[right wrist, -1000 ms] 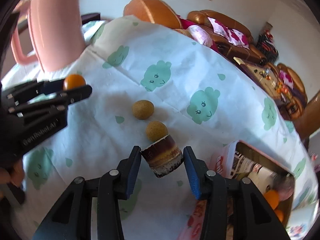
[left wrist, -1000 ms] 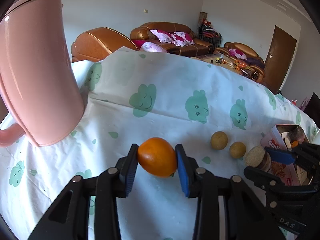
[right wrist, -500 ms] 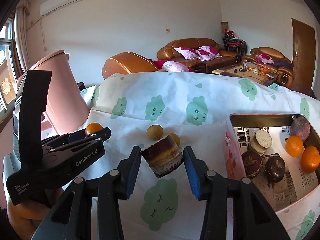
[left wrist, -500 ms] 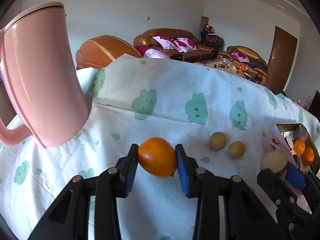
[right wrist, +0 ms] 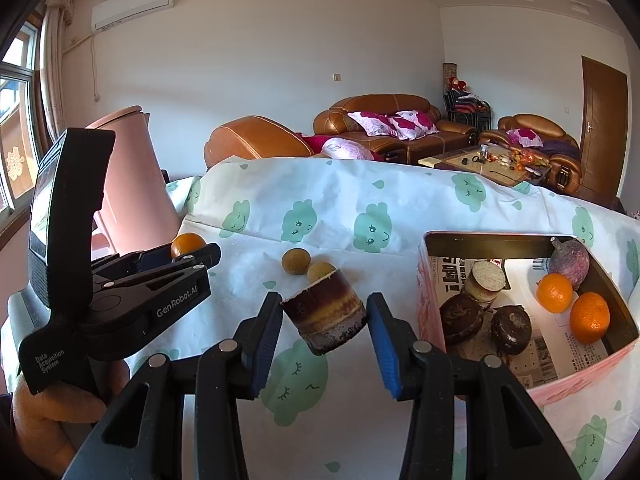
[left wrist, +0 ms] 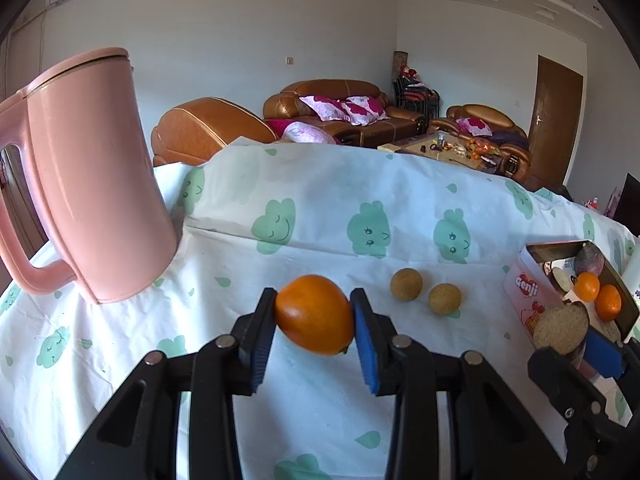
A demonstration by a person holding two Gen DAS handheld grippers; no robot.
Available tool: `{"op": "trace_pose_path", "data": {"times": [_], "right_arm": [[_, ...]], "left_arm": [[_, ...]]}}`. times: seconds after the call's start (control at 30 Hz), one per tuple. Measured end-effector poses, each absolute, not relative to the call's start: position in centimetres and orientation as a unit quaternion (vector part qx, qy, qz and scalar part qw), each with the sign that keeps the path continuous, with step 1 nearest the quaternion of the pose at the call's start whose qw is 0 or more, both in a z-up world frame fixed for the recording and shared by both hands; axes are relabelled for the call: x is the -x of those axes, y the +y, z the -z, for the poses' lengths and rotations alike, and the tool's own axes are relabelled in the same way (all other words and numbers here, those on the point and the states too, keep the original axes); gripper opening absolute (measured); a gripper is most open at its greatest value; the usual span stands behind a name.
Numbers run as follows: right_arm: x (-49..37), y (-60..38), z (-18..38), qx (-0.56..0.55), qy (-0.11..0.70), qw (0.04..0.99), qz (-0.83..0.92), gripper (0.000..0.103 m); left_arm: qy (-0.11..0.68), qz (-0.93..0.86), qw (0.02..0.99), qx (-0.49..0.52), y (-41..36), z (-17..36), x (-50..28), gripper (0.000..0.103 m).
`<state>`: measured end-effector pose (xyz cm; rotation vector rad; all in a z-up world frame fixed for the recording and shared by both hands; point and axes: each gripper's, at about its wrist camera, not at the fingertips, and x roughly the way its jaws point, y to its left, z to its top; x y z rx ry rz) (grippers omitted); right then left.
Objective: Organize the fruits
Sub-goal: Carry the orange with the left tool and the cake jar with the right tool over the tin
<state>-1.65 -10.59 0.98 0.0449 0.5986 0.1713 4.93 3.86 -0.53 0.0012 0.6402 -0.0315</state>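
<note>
1. The left gripper (left wrist: 314,316) was clamped on an orange (left wrist: 314,314), held above the tablecloth (left wrist: 320,208).
2. The right gripper (right wrist: 325,318) was closed on a brown cut cylinder piece (right wrist: 325,314) – held beside the pink box (right wrist: 576,376).
3. Two tan round fruits (left wrist: 406,285) lay on the cloth – near the box.

The round orange fruit (left wrist: 314,314) has smooth, shiny skin. The brown layered cylinder piece (right wrist: 325,312) looks rough and crumbly. The tall pink plastic jug (left wrist: 92,184) is smooth and a bit glossy. The white cloth with green clouds (left wrist: 320,208) on the desk looks soft and matt. The pink box (right wrist: 580,384) is lined with printed paper.
</note>
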Motion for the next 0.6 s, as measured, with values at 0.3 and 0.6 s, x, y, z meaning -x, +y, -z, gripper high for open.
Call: {"op": "trace_pose_path", "data": {"times": [0.3, 0.6], "right_arm": [[3.7, -12.6, -1.5, -0.013, 0.279, 0.956, -0.085, 0.046], [5.5, -16.9, -2.7, -0.013, 0.249, 0.967, -0.058, 0.046]], "left_arm": [[0.276, 0.008, 0.961, -0.013, 2.1, -0.3, -1.8, 0.039], [0.269, 0.047, 0.962, -0.018, -2.3, -0.7, -0.4, 0.039]]}}
